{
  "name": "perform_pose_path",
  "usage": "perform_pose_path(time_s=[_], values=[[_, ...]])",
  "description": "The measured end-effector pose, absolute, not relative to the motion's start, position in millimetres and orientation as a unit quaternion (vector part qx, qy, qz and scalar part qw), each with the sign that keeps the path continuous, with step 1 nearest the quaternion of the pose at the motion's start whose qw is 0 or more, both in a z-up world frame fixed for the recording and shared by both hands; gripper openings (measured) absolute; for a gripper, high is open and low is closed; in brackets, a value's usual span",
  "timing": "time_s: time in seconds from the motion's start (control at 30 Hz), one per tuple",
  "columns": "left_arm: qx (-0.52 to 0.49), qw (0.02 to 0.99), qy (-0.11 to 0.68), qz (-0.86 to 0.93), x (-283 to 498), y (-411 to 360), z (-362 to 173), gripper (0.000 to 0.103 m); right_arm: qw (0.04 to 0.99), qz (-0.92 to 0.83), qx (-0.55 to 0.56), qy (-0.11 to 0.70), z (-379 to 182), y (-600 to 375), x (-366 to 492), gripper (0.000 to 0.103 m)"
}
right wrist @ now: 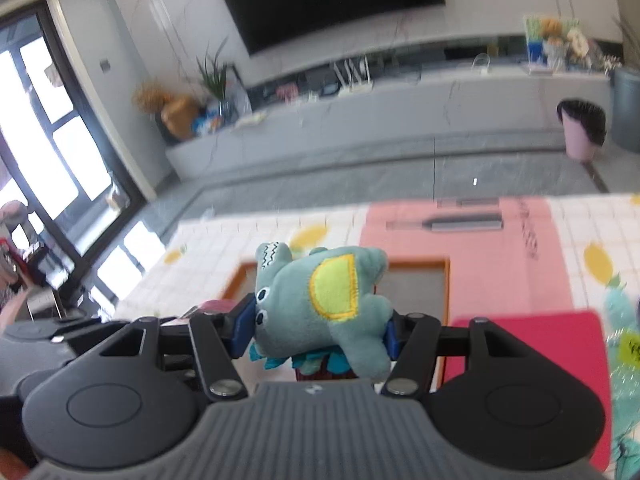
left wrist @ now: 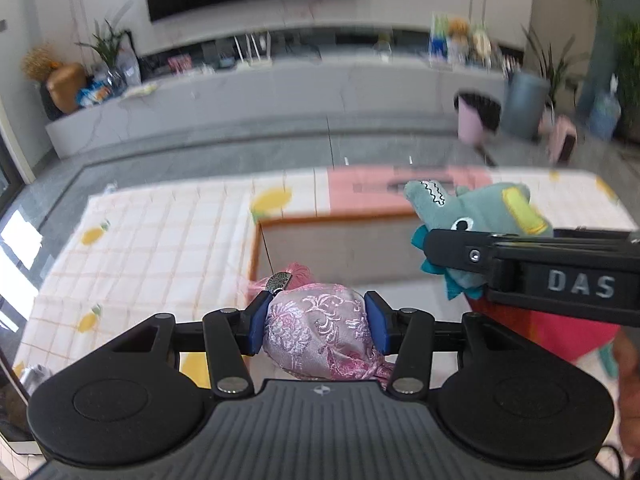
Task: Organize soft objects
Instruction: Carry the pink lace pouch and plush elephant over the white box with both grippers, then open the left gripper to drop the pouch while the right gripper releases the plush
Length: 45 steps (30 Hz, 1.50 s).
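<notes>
My left gripper (left wrist: 318, 325) is shut on a pink brocade sachet (left wrist: 320, 332), squeezed between its blue pads (left wrist: 258, 320); a tassel and a metal charm stick out ahead. My right gripper (right wrist: 320, 330) is shut on a teal plush crocodile (right wrist: 320, 300) with a yellow belly patch. In the left wrist view that gripper (left wrist: 456, 264) comes in from the right with the crocodile (left wrist: 480, 208) held just right of the sachet. Both toys hang over the near side of an orange-rimmed box (left wrist: 332, 219) (right wrist: 416, 264) on the lemon-print tablecloth (left wrist: 160, 240).
A pink mat (right wrist: 480, 248) lies behind the box and a red mat (right wrist: 540, 344) to its right. A teal plush cactus (right wrist: 624, 320) shows at the right edge. Beyond the table are grey floor, a pink bin (right wrist: 580, 132) and a long low cabinet (right wrist: 360, 132).
</notes>
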<state>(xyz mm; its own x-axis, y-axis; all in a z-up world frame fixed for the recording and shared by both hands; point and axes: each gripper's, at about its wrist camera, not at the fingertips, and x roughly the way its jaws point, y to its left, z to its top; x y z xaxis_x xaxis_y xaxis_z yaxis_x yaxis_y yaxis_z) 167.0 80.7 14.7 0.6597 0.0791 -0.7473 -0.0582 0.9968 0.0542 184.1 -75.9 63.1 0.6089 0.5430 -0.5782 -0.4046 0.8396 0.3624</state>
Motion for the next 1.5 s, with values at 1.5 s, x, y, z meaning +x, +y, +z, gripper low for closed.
perform_pose_path(time_s=[1.5], values=[[-0.032,0.915,0.393,-0.084,150,136,-9,0.090,0.867,0.244,0.029,0.433,27,-61,182,0.060]])
